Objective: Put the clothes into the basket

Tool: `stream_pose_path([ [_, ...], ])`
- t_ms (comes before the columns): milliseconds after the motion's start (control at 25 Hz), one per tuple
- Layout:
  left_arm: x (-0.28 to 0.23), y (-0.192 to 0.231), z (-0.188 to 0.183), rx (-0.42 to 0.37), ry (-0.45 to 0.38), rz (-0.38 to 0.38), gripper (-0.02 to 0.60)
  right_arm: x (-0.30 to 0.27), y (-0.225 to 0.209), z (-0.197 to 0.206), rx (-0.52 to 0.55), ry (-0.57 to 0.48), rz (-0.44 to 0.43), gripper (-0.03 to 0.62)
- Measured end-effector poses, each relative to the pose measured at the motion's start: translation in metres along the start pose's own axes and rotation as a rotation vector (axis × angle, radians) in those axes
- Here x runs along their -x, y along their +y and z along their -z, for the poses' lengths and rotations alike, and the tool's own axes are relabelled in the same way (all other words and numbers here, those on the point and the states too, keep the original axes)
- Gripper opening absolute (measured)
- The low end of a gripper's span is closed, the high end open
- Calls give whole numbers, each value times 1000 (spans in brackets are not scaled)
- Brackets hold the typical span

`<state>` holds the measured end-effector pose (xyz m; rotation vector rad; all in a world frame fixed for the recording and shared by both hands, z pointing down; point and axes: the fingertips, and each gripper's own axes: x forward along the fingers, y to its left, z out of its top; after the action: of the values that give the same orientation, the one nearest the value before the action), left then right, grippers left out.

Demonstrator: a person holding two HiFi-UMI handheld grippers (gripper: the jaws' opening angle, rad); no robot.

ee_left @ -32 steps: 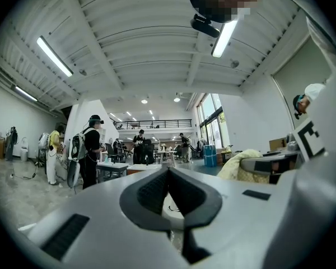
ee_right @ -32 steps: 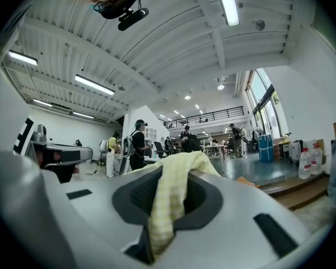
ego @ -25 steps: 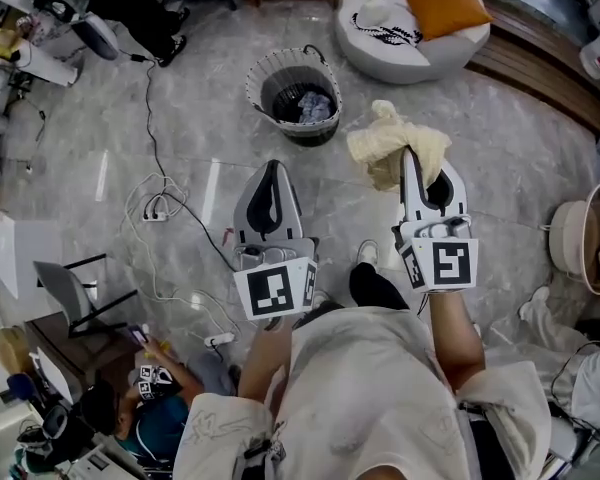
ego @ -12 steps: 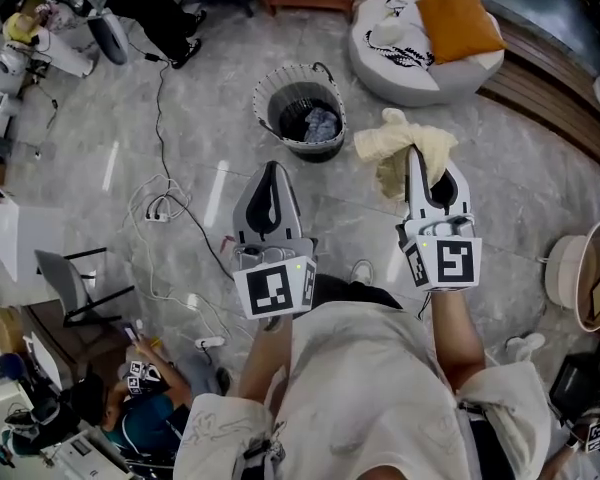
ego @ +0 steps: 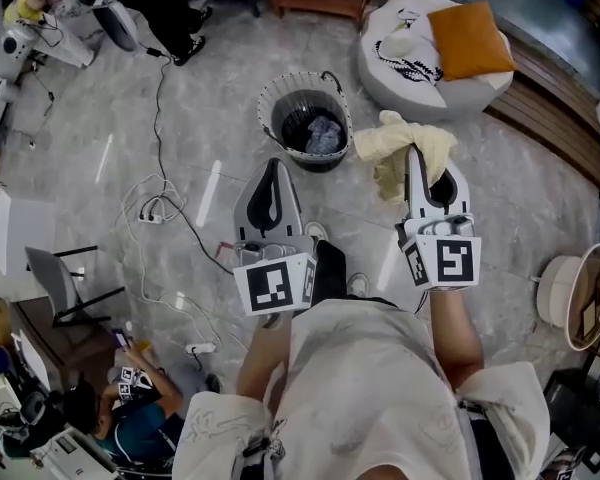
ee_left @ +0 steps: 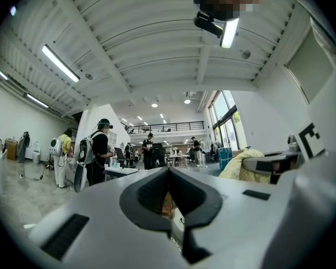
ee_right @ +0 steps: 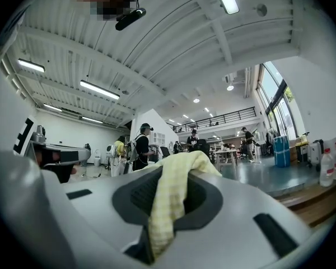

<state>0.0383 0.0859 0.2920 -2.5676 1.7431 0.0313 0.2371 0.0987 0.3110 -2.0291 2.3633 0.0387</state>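
Markings: black-and-white square codes showed on the cube of the left gripper (ego: 271, 166) and the cube of the right gripper (ego: 412, 156).
Cloth, look: pale yellow cloth (ego: 385, 146), soft and crumpled, with a fine checked weave in the right gripper view; bunched over the jaw tips and drooped to one side.
Cloth, place: hung in the air above the grey floor (ego: 210, 88), just right of the basket (ego: 267, 103) in the head view, not inside it.
Right claw: clenched on the yellow cloth, with a fold draped down between the jaws.
Left claw: clenched with nothing in it, jaws met at the tips; held level beside the right one.
Basket: round, with a light rim and dark inside; stood on the floor ahead of both grippers, with a blue-grey garment (ego: 323, 133) lying among dark clothes.
Beyond: orange cushion (ego: 470, 40) lay on a white round seat (ego: 400, 68).
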Motion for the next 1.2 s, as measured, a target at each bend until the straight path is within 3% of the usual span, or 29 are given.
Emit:
stream_pose_path([
  [800, -147, 166, 23, 72, 26, -38, 2, -224, 77, -3, 56, 35, -70, 35],
  [1200, -190, 207, 36, 94, 44, -38, 2, -284, 98, 10, 60, 75, -97, 35],
])
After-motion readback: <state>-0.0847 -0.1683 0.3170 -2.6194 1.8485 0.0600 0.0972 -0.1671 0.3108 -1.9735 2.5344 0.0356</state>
